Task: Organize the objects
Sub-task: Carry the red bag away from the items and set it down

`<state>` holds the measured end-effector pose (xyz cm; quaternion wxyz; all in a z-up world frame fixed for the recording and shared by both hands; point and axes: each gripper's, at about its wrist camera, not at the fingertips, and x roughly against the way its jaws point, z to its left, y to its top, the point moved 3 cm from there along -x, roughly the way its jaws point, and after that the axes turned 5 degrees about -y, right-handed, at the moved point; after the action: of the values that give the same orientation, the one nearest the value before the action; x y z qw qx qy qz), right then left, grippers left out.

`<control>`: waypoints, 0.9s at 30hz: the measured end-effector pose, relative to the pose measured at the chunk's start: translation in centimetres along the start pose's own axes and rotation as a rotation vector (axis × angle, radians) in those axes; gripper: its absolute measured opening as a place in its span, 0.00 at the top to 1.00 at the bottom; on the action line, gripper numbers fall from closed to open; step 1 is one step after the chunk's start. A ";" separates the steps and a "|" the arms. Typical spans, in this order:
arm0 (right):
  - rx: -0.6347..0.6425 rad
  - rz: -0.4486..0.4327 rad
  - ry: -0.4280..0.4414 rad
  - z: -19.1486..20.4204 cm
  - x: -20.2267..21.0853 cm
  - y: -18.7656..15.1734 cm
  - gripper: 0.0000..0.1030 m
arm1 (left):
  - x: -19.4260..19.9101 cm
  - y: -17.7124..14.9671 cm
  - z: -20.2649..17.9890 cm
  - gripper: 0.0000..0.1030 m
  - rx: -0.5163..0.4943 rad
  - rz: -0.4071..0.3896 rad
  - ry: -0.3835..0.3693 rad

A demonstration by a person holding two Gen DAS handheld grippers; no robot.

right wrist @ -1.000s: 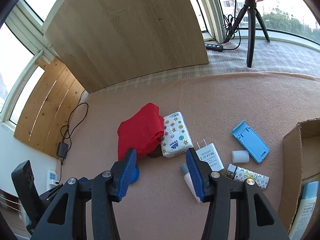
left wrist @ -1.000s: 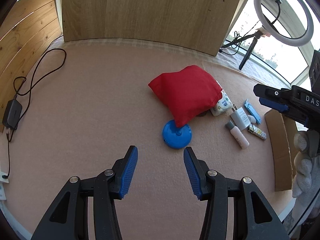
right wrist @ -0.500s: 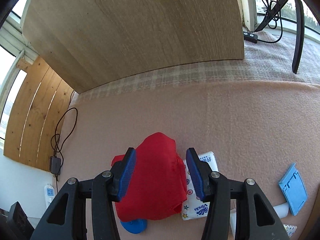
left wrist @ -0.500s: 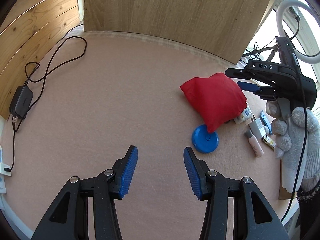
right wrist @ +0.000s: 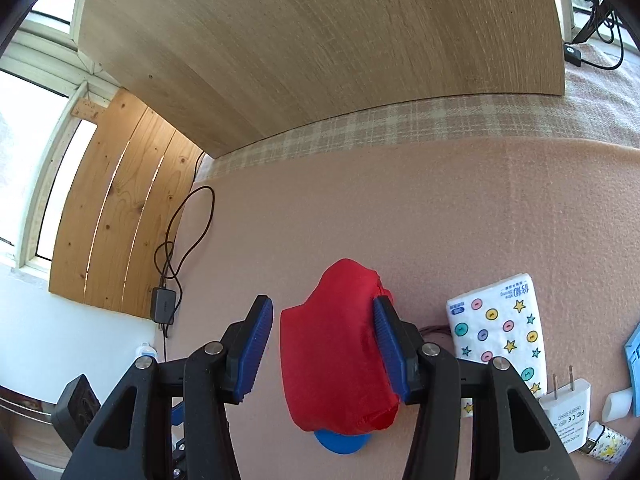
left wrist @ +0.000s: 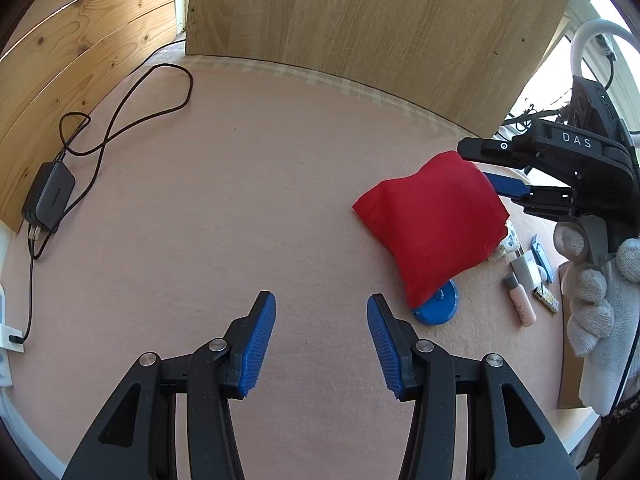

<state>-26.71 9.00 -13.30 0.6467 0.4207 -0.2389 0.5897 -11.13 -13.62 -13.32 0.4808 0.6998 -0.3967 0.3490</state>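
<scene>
— Moved in since half a second ago: right gripper (right wrist: pixel 323 354) now lower and closer, straddling the puffy red fabric pouch (right wrist: pixel 340 354), blue pads spread, right pad touching the cloth, left pad just apart from it.

— And the left gripper (left wrist: pixel 321 346)?

— Hovering over bare pink felt mat (left wrist: pixel 224 208), pads wide apart, gripping nothing.

— Look of the pouch?

— Plump, creased, bright red, lying right of centre on the mat in the left wrist view, sagging over the round blue plastic disc (left wrist: pixel 438 307) at its near edge.

— Around it?

— Just right: white tissue pack printed with stars and coloured dots (right wrist: pixel 500 330), white plug adapter (right wrist: pixel 568 410), small pink bottle with grey cap (left wrist: pixel 520 300), flat blue plastic stand (left wrist: pixel 542 254). Far left: black power brick (left wrist: pixel 48 196) with looped cable. Far side: upright pale wooden board (left wrist: pixel 380 20).

— Anything in the way?

— Only the disc, partly tucked under the pouch. White-gloved hand (left wrist: pixel 596 280) holding the right gripper.
</scene>
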 end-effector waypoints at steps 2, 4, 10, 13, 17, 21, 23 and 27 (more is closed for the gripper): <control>0.015 0.011 0.025 1.2 0.0 -0.6 0.53 | 0.3 0.0 0.7 0.50 0.011 -0.005 0.003; 0.038 0.018 0.045 2.6 -0.2 -1.2 0.53 | 0.8 0.0 1.5 0.50 0.029 -0.012 0.007; 0.121 0.034 0.101 7.6 -0.9 -2.5 0.53 | 3.6 0.0 4.5 0.50 0.096 -0.067 0.023; 0.147 0.068 0.135 9.8 -1.9 -3.3 0.53 | 5.2 -0.1 5.8 0.50 0.115 -0.095 0.041; 0.192 0.130 0.202 12.8 -2.6 -5.3 0.53 | 7.0 -0.4 7.3 0.50 0.134 -0.126 0.064; 0.239 0.085 0.154 13.7 -1.1 -6.6 0.53 | 7.9 -0.5 8.4 0.50 0.139 -0.135 0.076; 0.225 0.059 0.111 12.9 -0.3 -7.0 0.53 | 7.9 -0.3 8.6 0.50 0.134 -0.134 0.079; 0.137 0.011 0.062 9.5 1.6 -8.3 0.53 | 7.2 0.7 8.1 0.50 0.097 -0.125 0.068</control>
<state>-16.65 2.40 -9.13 0.6201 0.4441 -0.1800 0.6212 -7.76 -23.03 -9.18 0.4803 0.7336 -0.3183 0.3605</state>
